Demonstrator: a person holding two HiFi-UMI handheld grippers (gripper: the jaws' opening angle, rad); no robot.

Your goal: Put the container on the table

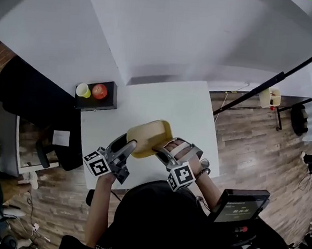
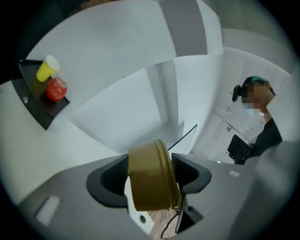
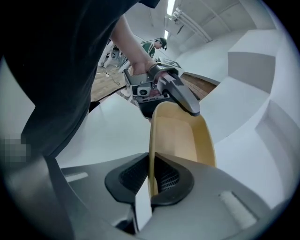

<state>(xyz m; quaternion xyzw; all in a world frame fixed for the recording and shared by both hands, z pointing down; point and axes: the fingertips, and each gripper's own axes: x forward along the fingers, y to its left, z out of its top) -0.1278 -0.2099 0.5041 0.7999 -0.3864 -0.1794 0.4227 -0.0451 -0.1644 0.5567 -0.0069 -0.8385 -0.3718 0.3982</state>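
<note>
The fingers of the right gripper [image 3: 150, 183] are pinching the thin wall of the container [image 1: 147, 136]. Those of the left gripper [image 2: 152, 174] are gaping around it. It is looking light, stiff and slick, so gripping at the rim seems right.

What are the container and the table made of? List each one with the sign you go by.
Container: thin-walled, tan to dull gold, with a rolled rim. The satin sheen in the left gripper view hints at metal, the matte inside at plastic; the look leaves it open.
Table: smooth matte white top, likely laminate or painted board; the colour is even, with no grain.
</note>
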